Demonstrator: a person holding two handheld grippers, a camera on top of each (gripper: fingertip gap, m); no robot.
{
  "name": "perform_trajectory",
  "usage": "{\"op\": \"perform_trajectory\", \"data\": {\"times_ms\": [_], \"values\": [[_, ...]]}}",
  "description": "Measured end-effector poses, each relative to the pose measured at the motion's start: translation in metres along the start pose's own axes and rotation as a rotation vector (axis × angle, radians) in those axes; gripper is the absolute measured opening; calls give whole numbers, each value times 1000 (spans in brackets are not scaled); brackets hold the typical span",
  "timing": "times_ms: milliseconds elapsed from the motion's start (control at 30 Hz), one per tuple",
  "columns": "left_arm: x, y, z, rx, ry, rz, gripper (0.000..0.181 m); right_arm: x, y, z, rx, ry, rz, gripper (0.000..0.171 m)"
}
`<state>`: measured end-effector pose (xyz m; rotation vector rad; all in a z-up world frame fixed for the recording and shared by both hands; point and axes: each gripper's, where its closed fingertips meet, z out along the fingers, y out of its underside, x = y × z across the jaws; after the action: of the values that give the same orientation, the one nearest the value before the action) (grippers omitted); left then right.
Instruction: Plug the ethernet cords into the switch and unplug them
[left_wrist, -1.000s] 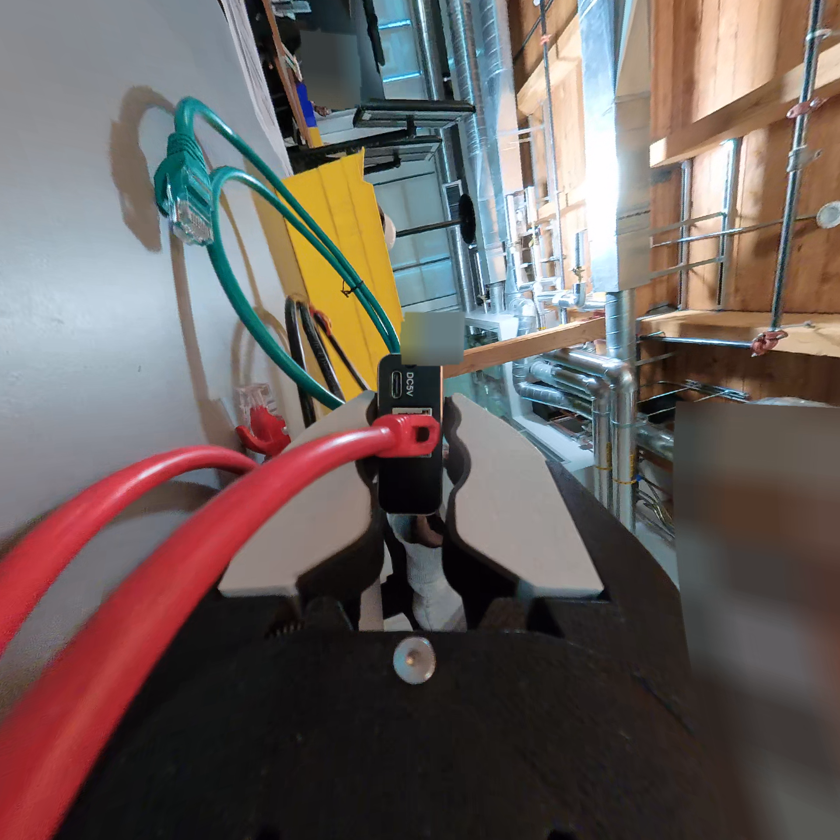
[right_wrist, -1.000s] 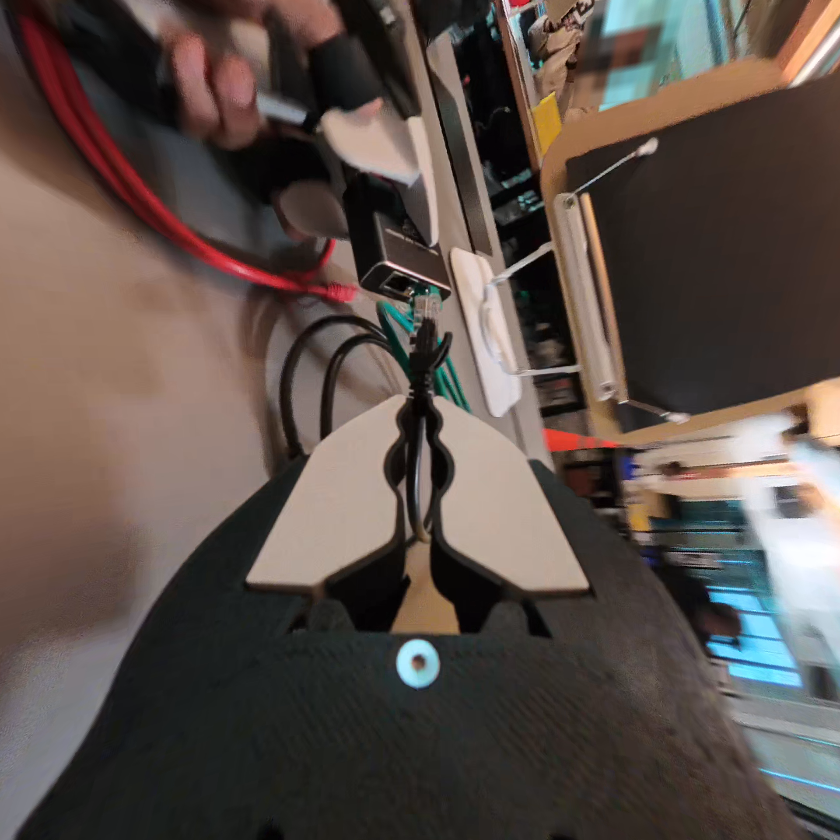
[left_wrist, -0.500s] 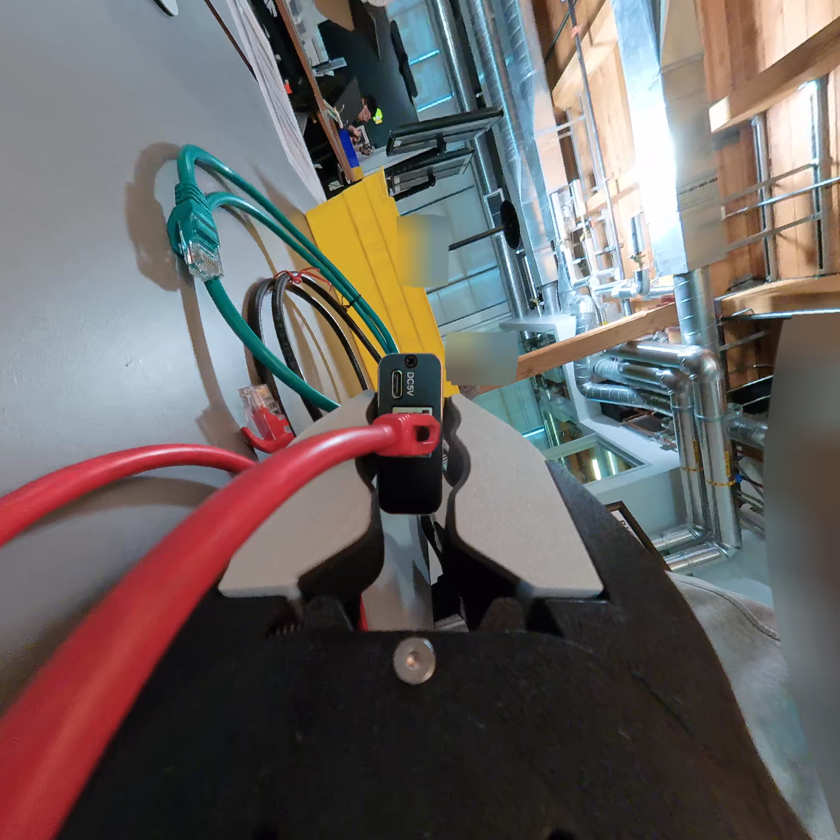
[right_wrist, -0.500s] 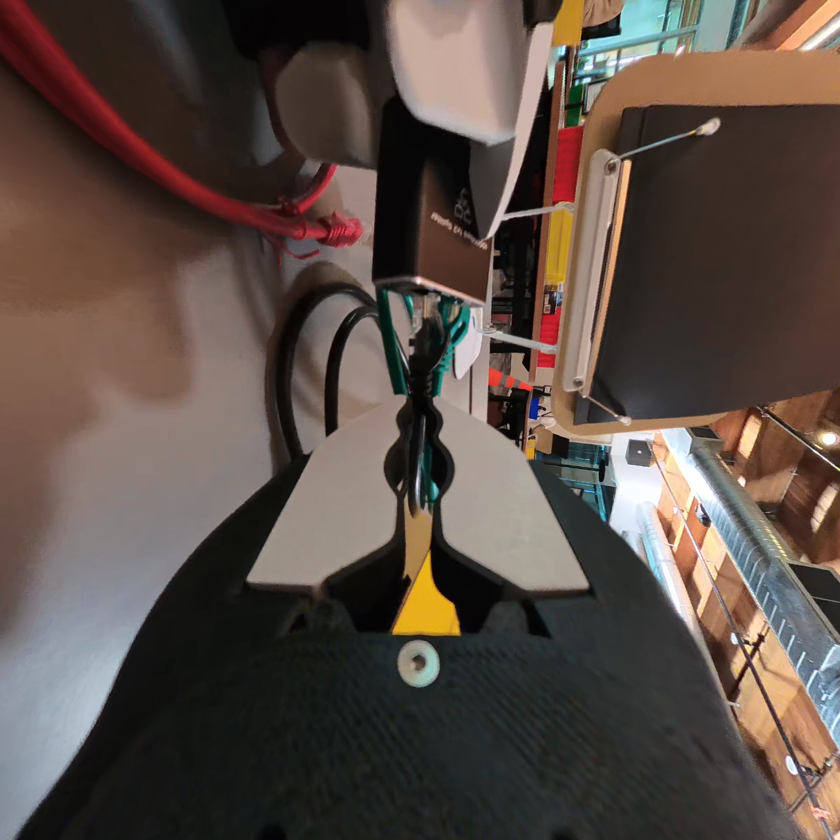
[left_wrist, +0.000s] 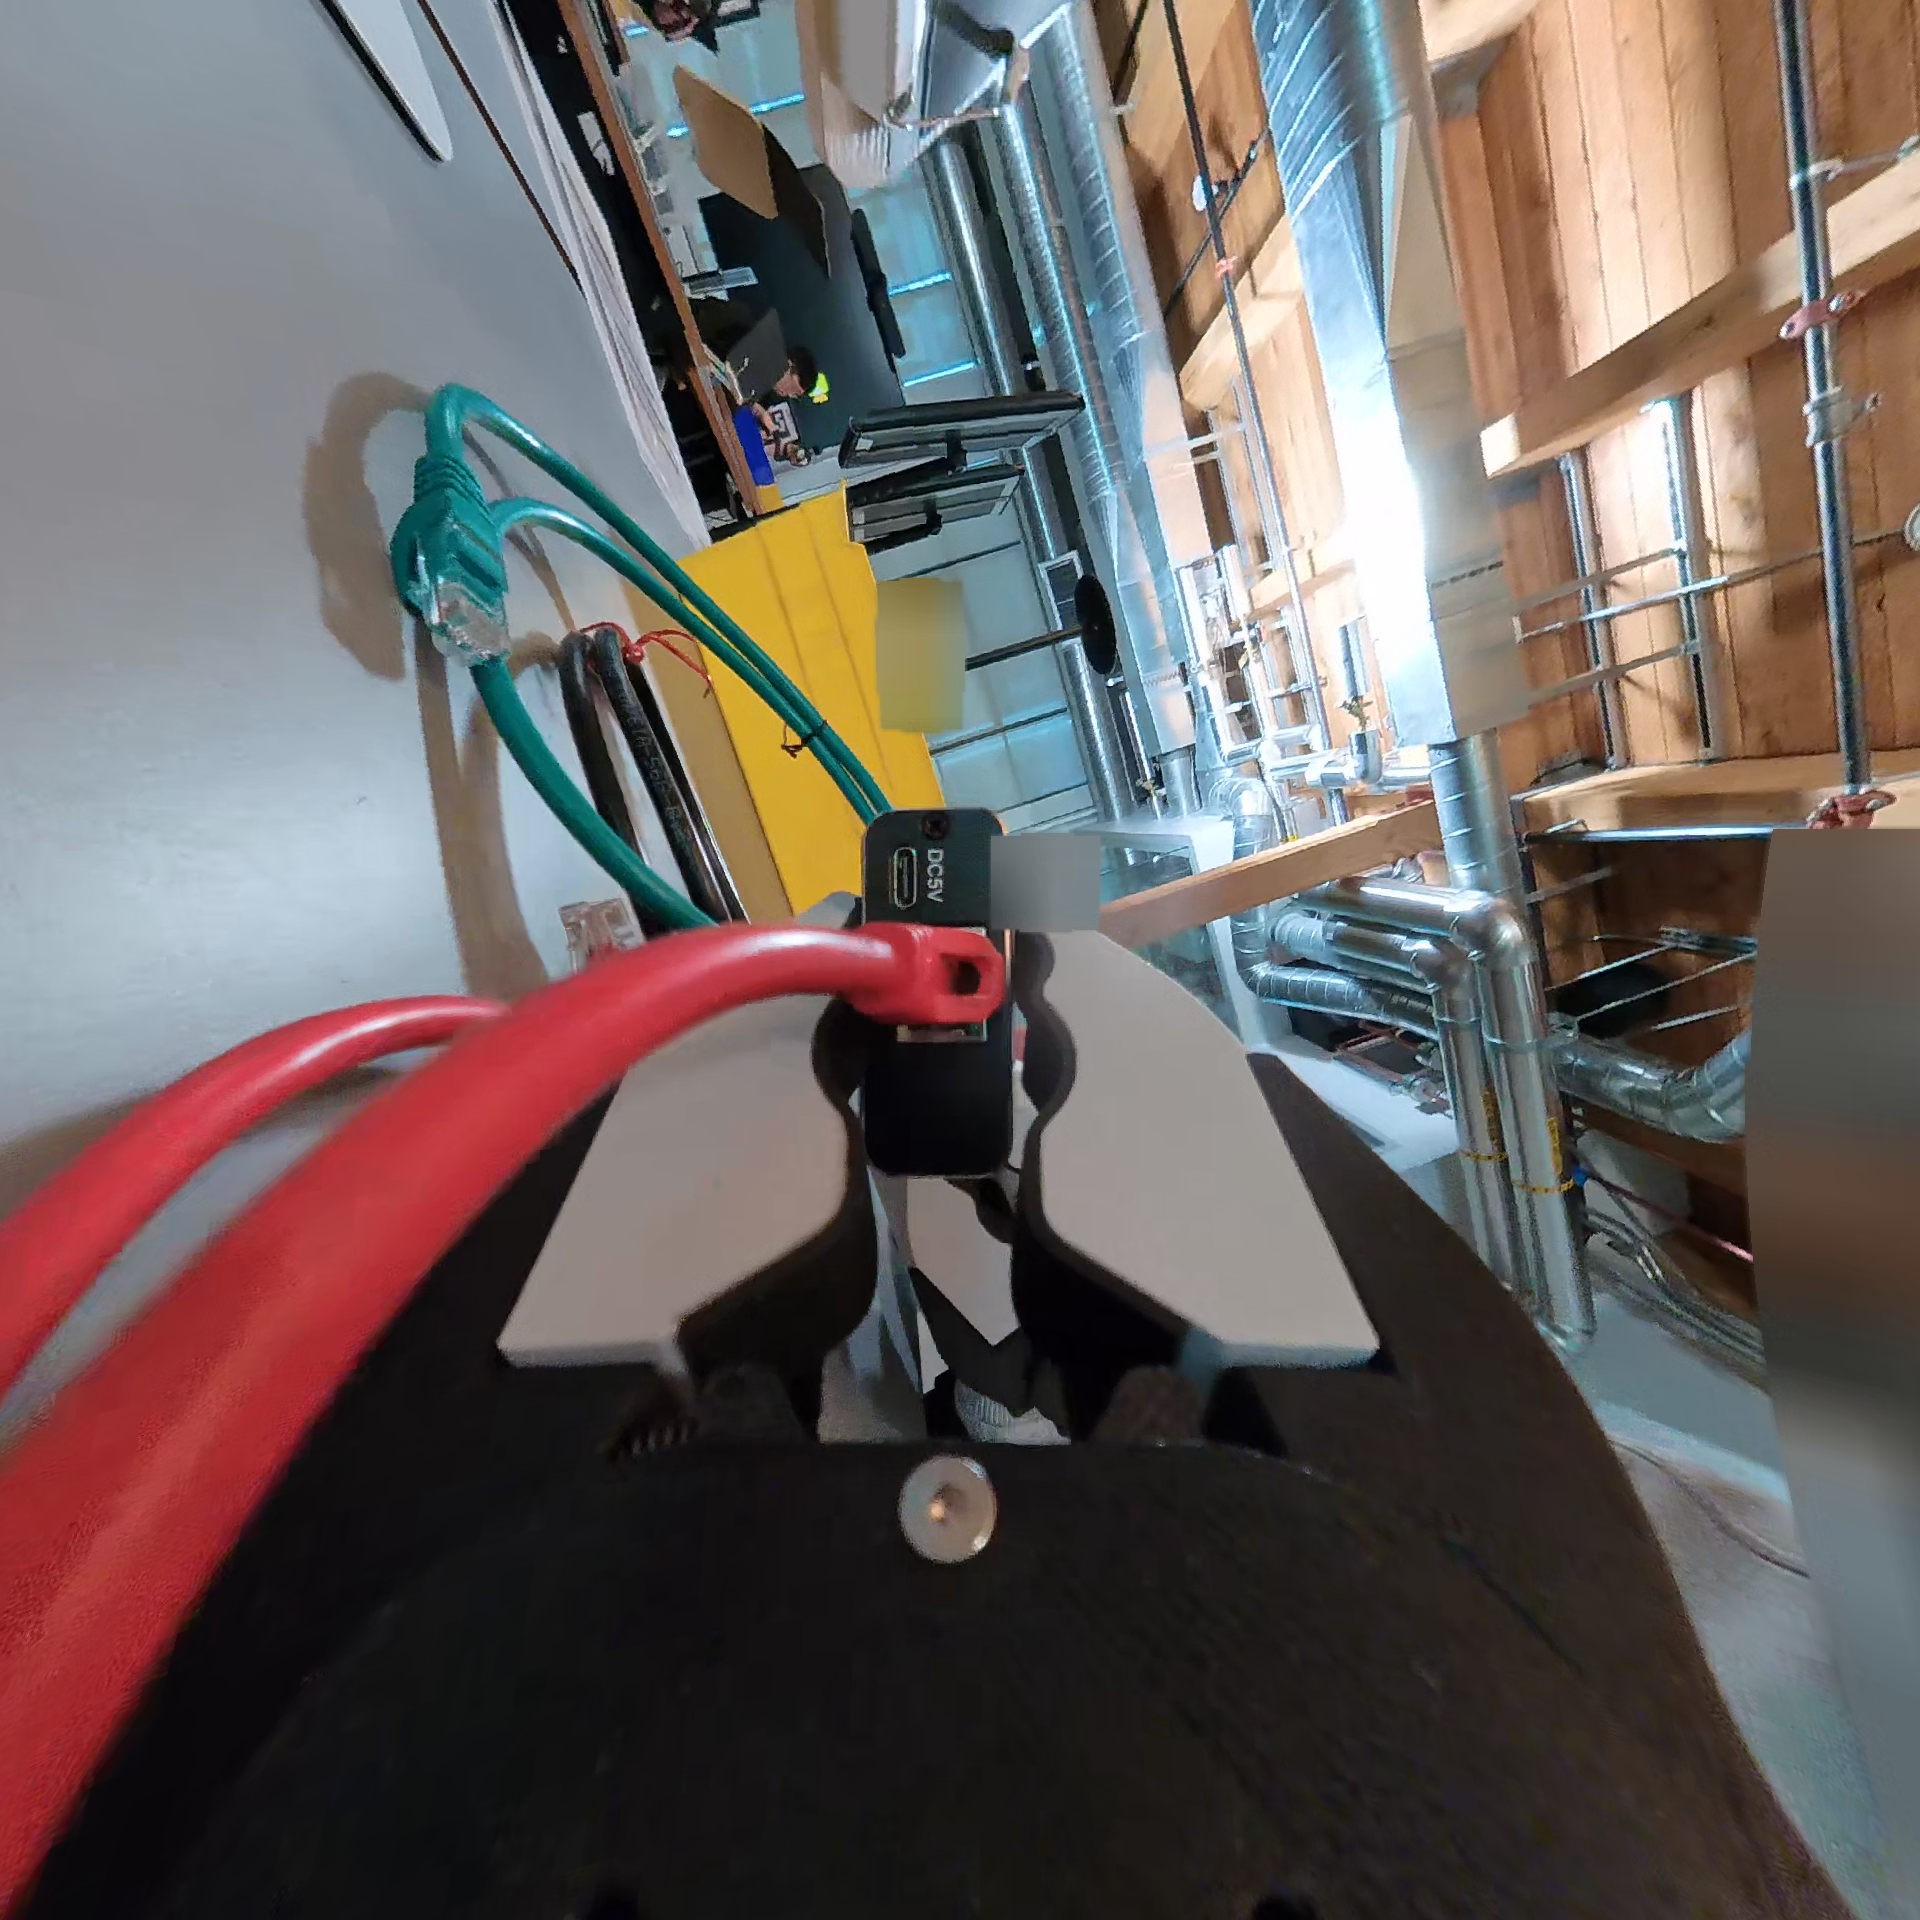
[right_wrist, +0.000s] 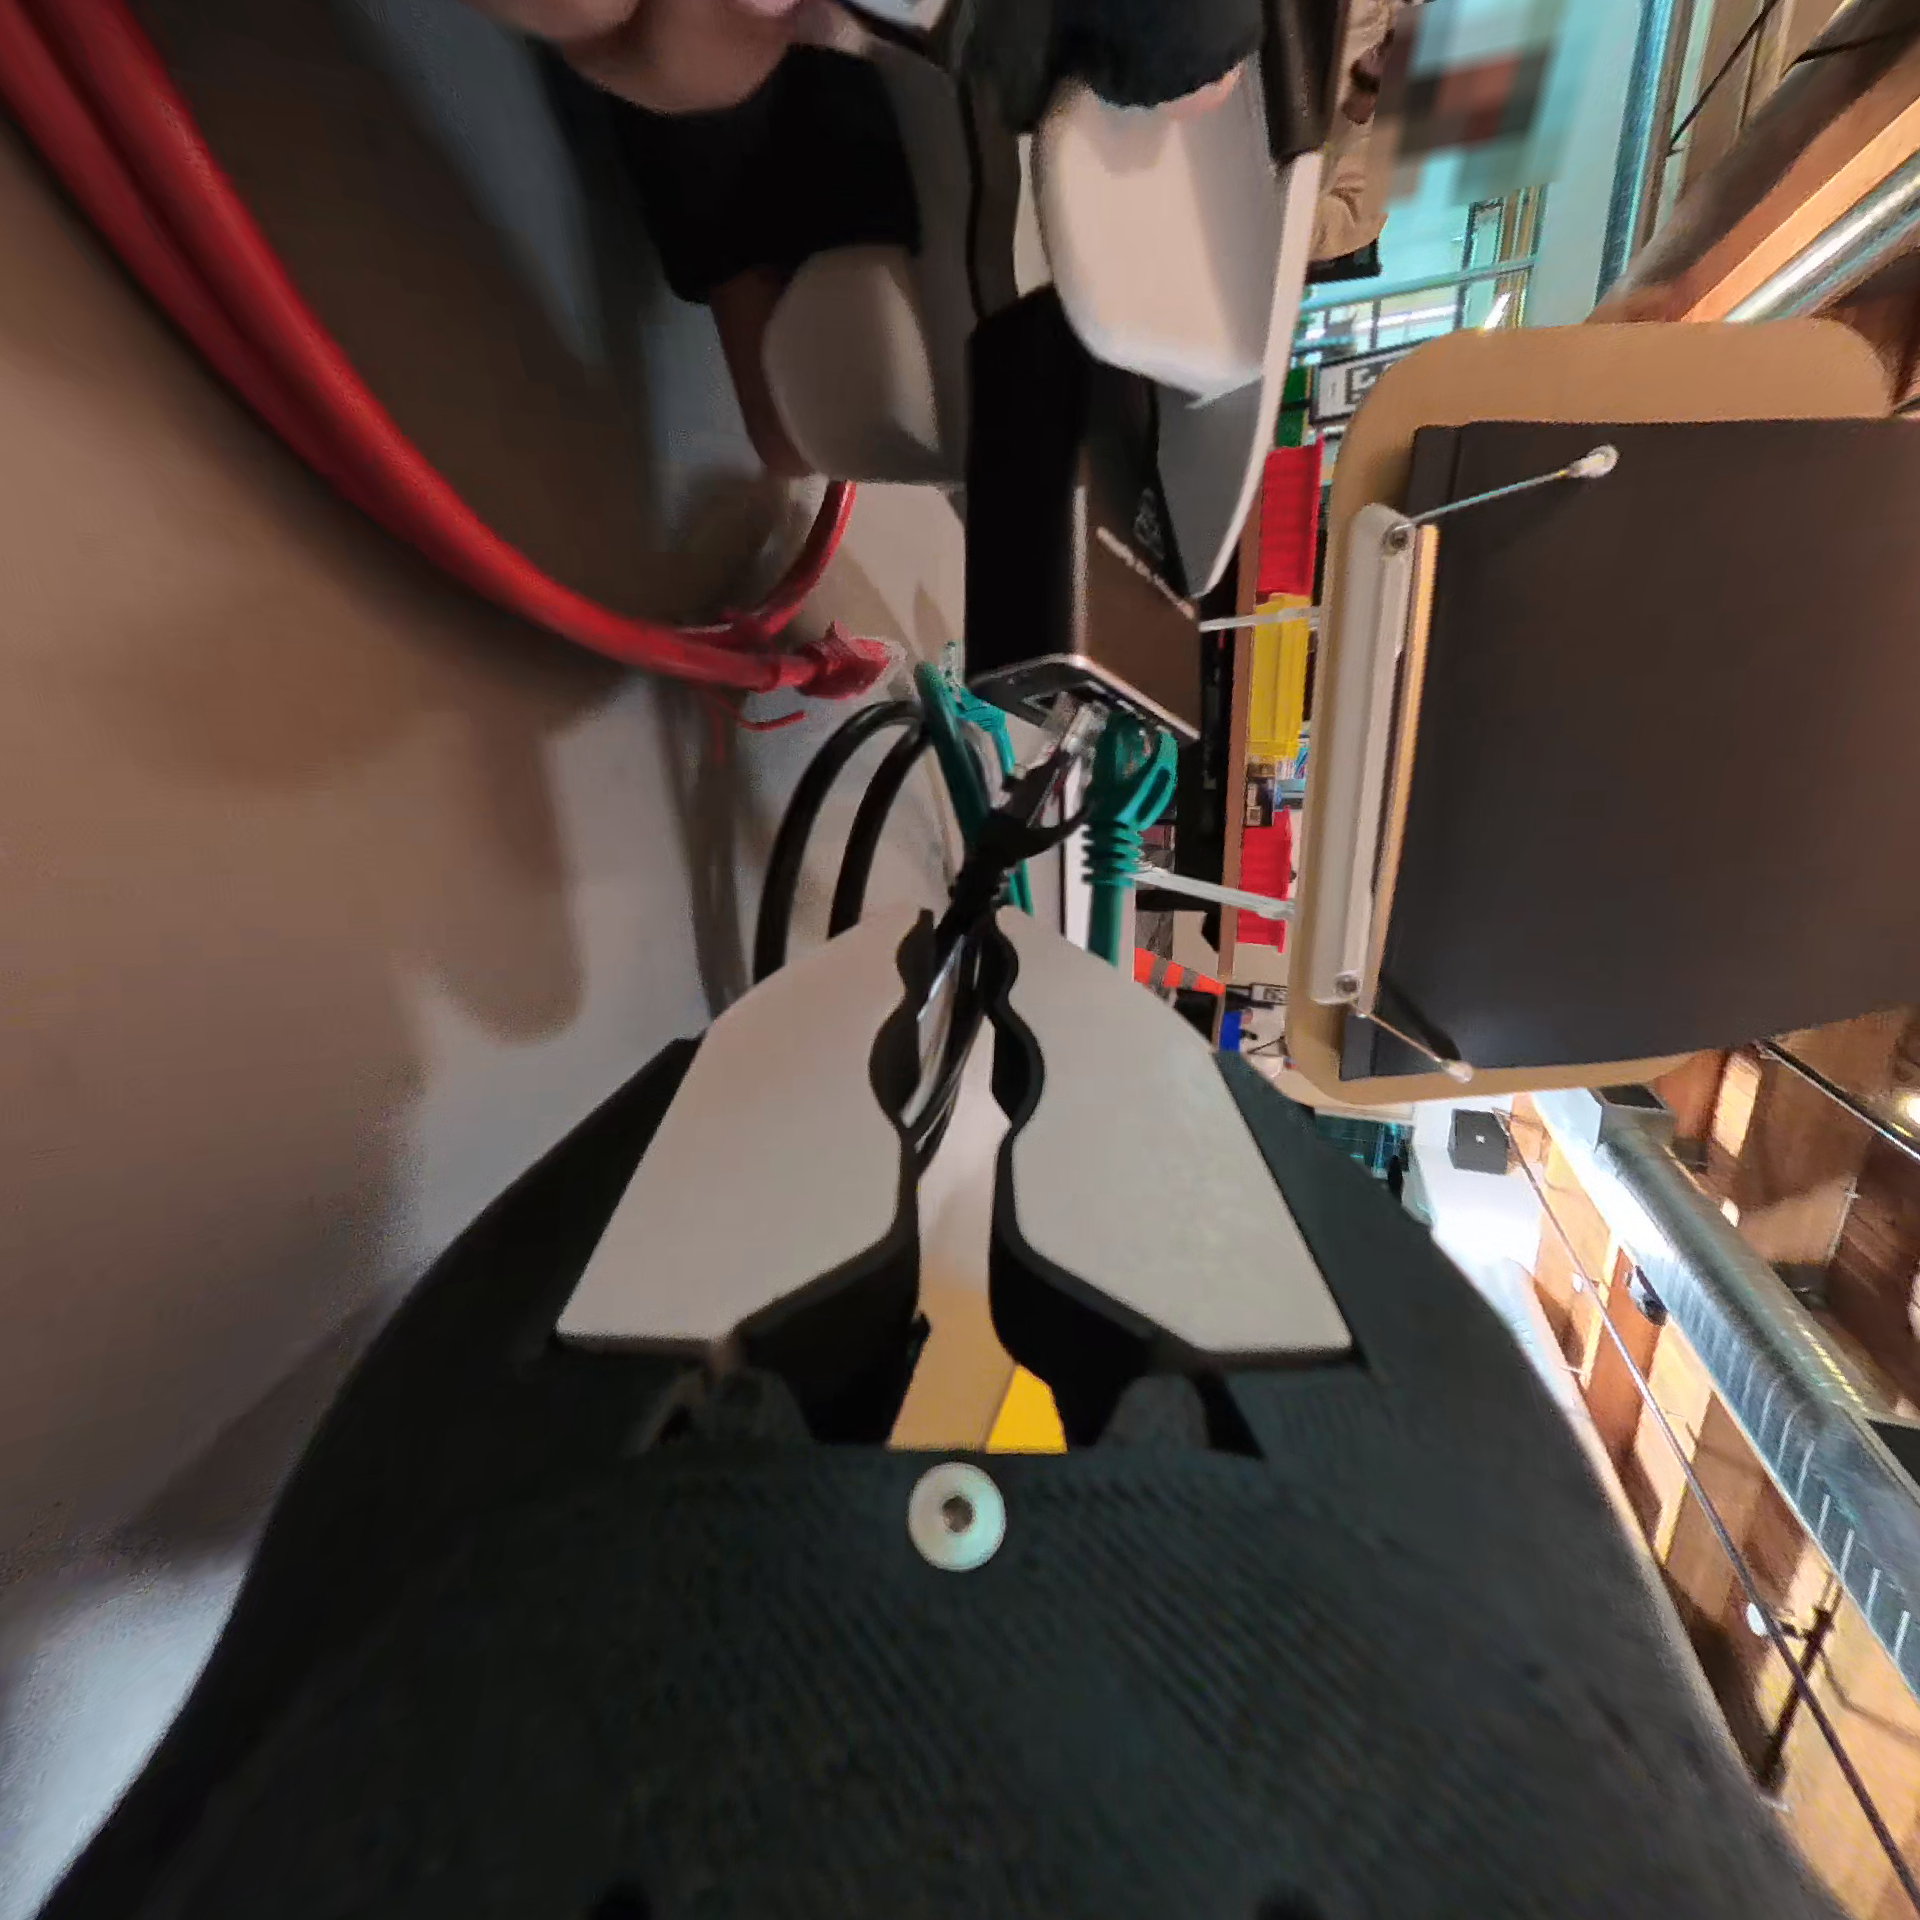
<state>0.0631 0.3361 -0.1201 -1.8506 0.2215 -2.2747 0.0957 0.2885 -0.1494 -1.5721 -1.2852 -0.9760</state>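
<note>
My left gripper (left_wrist: 940, 925) is shut on a small black switch (left_wrist: 940, 1091) and holds it above the grey table (left_wrist: 187, 623). A red ethernet cord (left_wrist: 623, 997) is plugged into the switch's near end; its other plug (left_wrist: 594, 925) lies on the table. My right gripper (right_wrist: 961, 925) is shut on a black ethernet cord (right_wrist: 971, 904). Its clear plug (right_wrist: 1065, 738) sits tilted at the mouth of a port on the switch (right_wrist: 1081, 665). I cannot tell if it is seated. The green cord's plugs (left_wrist: 457, 561) lie loose on the table.
A yellow bin (left_wrist: 810, 665) stands past the cords. A coil of black cable (left_wrist: 634, 748) lies beside the green cord. A tan board with a dark panel (right_wrist: 1610, 727) is at the right. A hand (right_wrist: 707, 52) holds the left gripper, whose fingers (right_wrist: 862, 384) show at the top.
My right gripper has brought the black plug up to the end of the switch, and the plug now sits tilted at the port. The left gripper still holds the switch and has turned a little.
</note>
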Motion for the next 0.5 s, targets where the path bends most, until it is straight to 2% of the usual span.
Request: {"op": "perform_trajectory", "data": {"times_ms": [67, 200, 267, 400, 500], "values": [[-1, 2, 2, -21, -8, 17, 23, -7, 4, -1, 21, -35, 65, 12], [-2, 4, 9, -56, -26, 67, 24, -10, 1, -10, 75, -107, 409, 18], [-1, 4, 8, -56, -24, 82, 24, -10, -10, -16, 172, -151, 642, 16], [4, -1, 3, -23, 1, 82, 24, 7, -17, -32, 294, -150, 821, 0], [4, -6, 2, 7, 12, 67, 24, 24, -23, -45, 353, -216, 1001, 4]]}}
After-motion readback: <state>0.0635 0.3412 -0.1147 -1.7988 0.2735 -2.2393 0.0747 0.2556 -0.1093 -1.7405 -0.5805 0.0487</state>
